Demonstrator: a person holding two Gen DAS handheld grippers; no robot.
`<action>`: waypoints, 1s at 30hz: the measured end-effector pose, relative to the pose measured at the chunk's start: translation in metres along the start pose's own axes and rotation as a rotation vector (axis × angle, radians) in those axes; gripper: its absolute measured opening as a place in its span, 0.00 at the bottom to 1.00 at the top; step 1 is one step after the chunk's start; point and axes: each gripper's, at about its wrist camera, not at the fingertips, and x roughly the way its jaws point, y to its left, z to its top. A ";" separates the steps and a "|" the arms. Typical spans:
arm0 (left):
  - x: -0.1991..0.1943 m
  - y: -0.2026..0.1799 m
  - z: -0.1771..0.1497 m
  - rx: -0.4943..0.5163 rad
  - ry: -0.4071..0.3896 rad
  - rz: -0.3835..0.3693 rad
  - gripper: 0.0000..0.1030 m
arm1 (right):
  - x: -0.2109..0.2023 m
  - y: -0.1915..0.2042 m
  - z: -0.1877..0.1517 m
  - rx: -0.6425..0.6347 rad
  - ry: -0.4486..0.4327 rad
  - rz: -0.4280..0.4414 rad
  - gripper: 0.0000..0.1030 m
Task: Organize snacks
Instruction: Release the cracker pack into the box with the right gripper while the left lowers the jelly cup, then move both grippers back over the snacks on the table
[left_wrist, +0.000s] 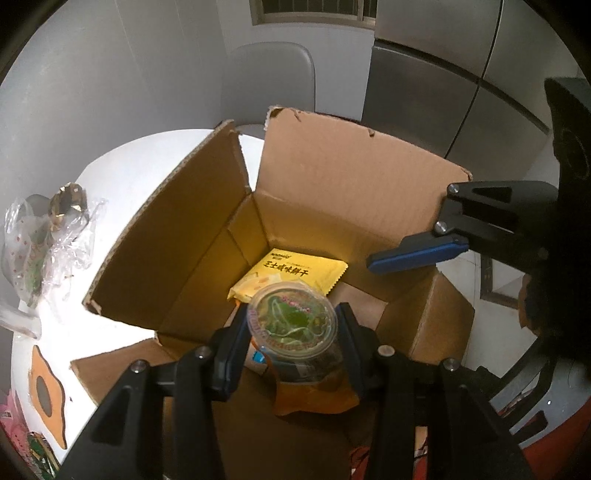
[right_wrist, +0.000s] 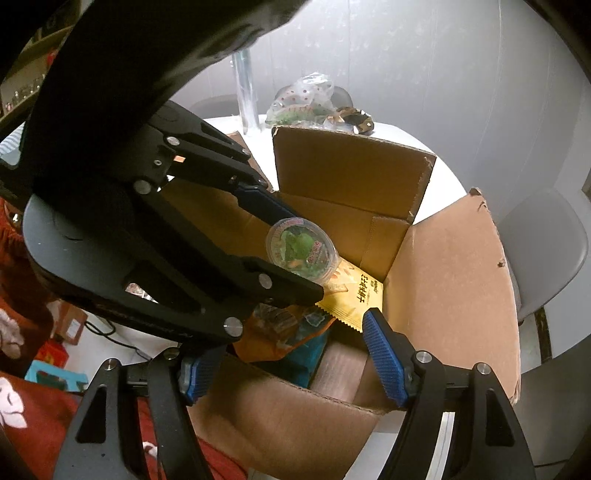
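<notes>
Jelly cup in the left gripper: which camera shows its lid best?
Left wrist view. The jelly cup faces the lens lid-on, clamped by the left gripper above the cardboard box. The right wrist view shows it smaller, angled, partly behind a finger.

A round white table (left_wrist: 122, 173) is seen beneath and to the left of the left tool, and a pale grey moulded plastic chair (left_wrist: 273, 74) stands beyond it. A tall stainless-steel refrigerator (left_wrist: 436, 92) is seen ahead to the right, against a plain white wall (left_wrist: 110, 66).
</notes>
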 end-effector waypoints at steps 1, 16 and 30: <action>0.001 -0.002 0.001 0.008 0.006 0.014 0.44 | 0.008 -0.002 0.008 0.002 0.000 0.001 0.68; -0.030 0.013 -0.009 -0.059 -0.081 0.001 0.51 | 0.005 0.005 0.018 0.005 -0.006 -0.004 0.70; -0.165 0.054 -0.137 -0.259 -0.378 0.209 0.64 | -0.041 0.110 0.037 -0.118 -0.225 0.044 0.70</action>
